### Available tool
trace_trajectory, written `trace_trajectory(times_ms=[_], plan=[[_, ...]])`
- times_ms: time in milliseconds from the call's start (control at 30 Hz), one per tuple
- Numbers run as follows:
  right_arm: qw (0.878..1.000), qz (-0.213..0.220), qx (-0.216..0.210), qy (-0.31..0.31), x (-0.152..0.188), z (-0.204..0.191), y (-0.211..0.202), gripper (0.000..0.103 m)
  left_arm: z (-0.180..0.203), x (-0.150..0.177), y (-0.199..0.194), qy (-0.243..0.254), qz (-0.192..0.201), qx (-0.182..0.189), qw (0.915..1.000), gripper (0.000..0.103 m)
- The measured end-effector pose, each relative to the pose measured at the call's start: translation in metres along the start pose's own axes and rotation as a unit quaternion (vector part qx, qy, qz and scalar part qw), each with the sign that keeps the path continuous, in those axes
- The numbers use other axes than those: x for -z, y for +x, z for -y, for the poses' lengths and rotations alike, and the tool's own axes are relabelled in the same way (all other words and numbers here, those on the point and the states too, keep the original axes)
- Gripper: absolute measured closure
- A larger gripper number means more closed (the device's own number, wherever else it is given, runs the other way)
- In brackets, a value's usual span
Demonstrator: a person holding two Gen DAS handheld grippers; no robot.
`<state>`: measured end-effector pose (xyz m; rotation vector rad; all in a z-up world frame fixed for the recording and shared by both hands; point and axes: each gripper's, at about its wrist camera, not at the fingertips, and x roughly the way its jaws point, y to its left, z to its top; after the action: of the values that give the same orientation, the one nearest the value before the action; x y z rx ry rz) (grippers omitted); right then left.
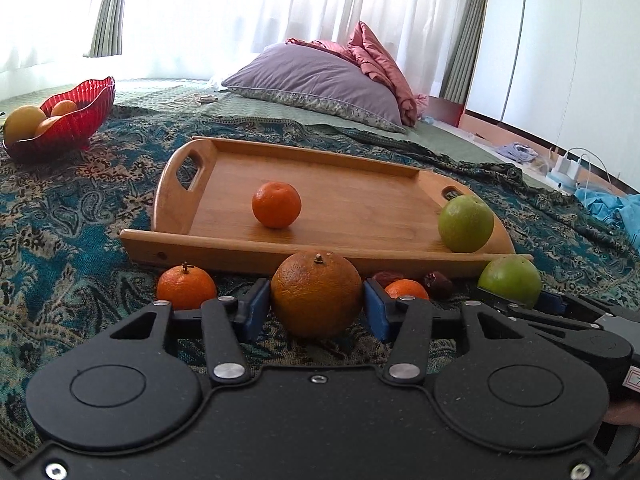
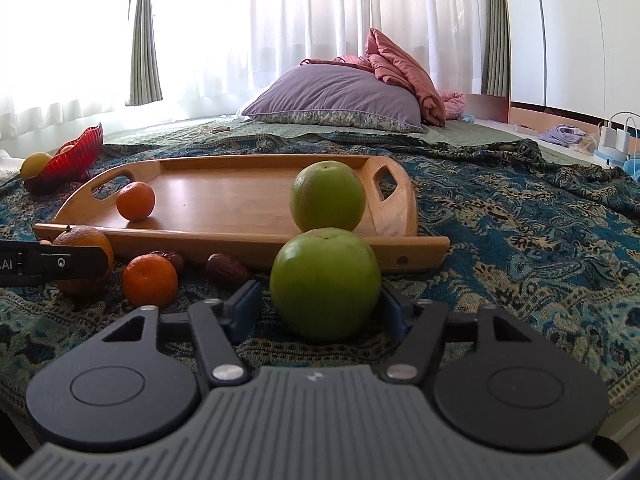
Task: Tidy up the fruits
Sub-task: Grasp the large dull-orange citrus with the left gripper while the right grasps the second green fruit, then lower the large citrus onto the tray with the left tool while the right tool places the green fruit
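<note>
A wooden tray [image 1: 360, 184] [image 2: 224, 196] lies on the patterned bedspread, holding a small tangerine [image 1: 276, 205] [image 2: 135, 201] and a green fruit [image 1: 465, 223] [image 2: 328, 196]. My left gripper [image 1: 317, 312] has its blue pads against both sides of a large orange [image 1: 316, 294] [image 2: 86, 258] resting on the cloth before the tray. My right gripper [image 2: 325, 304] has a green apple [image 2: 325, 283] [image 1: 510, 280] between its fingers; the left pad stands slightly off it. Two tangerines [image 1: 186, 286] [image 1: 406, 290] [image 2: 150, 280] and two dates [image 2: 226, 268] [image 2: 170, 258] lie loose nearby.
A red glass bowl [image 1: 74, 114] [image 2: 76, 156] with oranges and a yellow fruit stands far left. A purple pillow [image 1: 320, 80] [image 2: 340, 96] and pink blanket lie behind the tray. Chargers and clothes sit on the floor at right [image 1: 568, 168].
</note>
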<state>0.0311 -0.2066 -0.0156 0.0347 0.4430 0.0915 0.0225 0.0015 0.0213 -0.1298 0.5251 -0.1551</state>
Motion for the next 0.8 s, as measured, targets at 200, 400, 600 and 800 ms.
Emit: trace_trajectory(times_ms=[200,400,600,800], plan=[[1.000,-0.001,-0.005,0.006,-0.005,0.005,-0.002,0.044,-0.003,-0.008,-0.002,0.002,0.013,-0.019,0.9997,0.055],[0.999,0.003,-0.027,0.042,-0.016,0.013,-0.007,0.044,-0.010,-0.026,-0.002,0.004,0.034,-0.031,0.9989,0.055],[0.999,0.028,-0.028,0.027,-0.037,0.013,-0.010,0.044,-0.018,-0.049,0.004,0.000,0.051,-0.038,0.9980,0.055],[0.998,0.049,-0.019,0.023,-0.062,0.018,-0.002,0.044,-0.023,-0.069,0.022,-0.002,0.044,-0.037,0.9983,0.055]])
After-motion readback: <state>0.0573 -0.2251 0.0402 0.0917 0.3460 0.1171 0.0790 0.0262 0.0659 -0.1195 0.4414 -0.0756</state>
